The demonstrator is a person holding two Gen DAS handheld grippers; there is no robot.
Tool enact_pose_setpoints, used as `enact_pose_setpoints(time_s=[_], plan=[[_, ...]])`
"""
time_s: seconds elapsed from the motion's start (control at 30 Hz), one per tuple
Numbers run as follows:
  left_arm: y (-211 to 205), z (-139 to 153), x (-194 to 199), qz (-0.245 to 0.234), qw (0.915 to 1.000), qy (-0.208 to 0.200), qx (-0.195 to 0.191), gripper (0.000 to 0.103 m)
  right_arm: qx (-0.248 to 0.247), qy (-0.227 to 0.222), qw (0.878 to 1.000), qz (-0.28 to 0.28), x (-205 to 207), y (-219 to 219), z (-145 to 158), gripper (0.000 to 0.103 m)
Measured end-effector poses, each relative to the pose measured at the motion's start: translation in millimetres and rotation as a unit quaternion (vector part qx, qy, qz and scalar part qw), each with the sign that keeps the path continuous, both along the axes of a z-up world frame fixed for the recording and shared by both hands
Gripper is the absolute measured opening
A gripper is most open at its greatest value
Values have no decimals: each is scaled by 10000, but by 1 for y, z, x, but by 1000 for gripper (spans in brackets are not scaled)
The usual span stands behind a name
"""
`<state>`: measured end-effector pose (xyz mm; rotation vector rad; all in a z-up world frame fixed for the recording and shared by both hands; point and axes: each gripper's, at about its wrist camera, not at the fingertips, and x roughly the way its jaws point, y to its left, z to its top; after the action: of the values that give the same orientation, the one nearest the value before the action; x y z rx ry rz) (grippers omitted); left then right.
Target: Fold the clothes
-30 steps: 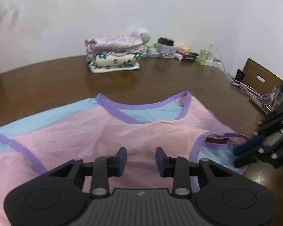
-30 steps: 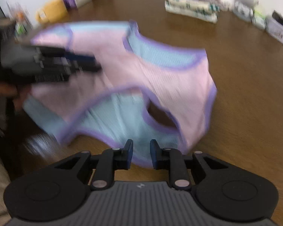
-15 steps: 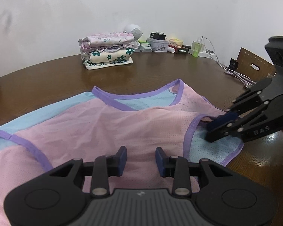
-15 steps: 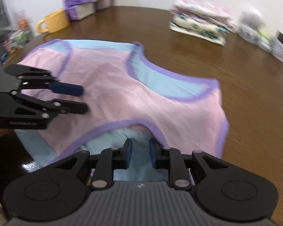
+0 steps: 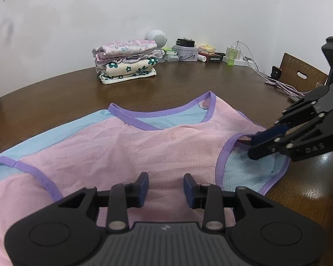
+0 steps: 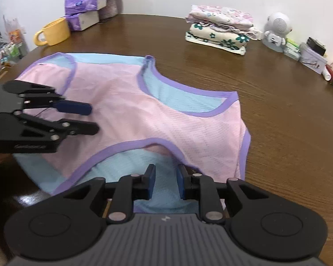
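A white wall backs the round brown tabletop [image 5: 188, 88] I'm working over. The pink and blue vest [image 5: 126, 146] with purple trim lies flat across the near edge. My left gripper [image 5: 165, 187] hangs over the pink front panel, jaws apart with nothing between them. My right gripper [image 6: 165, 182] sits at the armhole on the vest's right side, jaws narrowly apart above the blue mesh, not pinching it. A stack of folded clothes [image 5: 125, 61] sits at the far edge; a yellow mug [image 6: 54, 32] stands toward the far left edge
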<state>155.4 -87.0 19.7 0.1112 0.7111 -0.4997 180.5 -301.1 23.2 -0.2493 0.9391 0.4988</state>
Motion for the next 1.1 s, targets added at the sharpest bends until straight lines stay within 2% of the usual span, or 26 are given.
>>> enact_pose_setpoints(time_s=[0.27, 0.3, 0.33, 0.37, 0.5, 0.63, 0.7, 0.83, 1.0, 1.03, 1.1], plan=[[0, 0, -5, -58, 9999, -46, 70, 33, 211, 154, 9987, -432, 12, -7, -9, 19], [0, 0, -6, -68, 9999, -65, 96, 33, 257, 183, 9985, -454, 12, -8, -10, 16], [1, 0, -7, -69, 9999, -72, 109, 33, 304, 216, 9982, -477, 12, -9, -10, 3], [2, 0, -9, -74, 9999, -70, 112, 33, 354, 302, 9975, -537, 12, -11, -10, 1], [6, 3, -14, -115, 9999, -22, 38, 32, 437, 451, 9953, -738, 4, -20, -9, 1], [1, 14, -29, -529, 9985, -76, -152, 32, 513, 500, 9940, -824, -2, -21, -7, 3], [-7, 14, -31, -616, 9980, -95, -114, 32, 730, 423, 9927, -865, -2, -22, -3, 6], [-28, 14, -26, -715, 9973, 15, -156, 32, 784, 282, 9926, -880, 4, -15, -2, 11], [-52, 8, -19, -530, 9984, 175, -133, 30, 726, 280, 9929, -902, 6, -13, -10, 10], [-52, 6, -18, -461, 9987, 192, -129, 30, 710, 285, 9929, -916, 5, -14, -12, 7], [-52, 3, -18, -321, 9992, 221, -120, 23, 675, 242, 9930, -939, 2, -18, -13, 4]])
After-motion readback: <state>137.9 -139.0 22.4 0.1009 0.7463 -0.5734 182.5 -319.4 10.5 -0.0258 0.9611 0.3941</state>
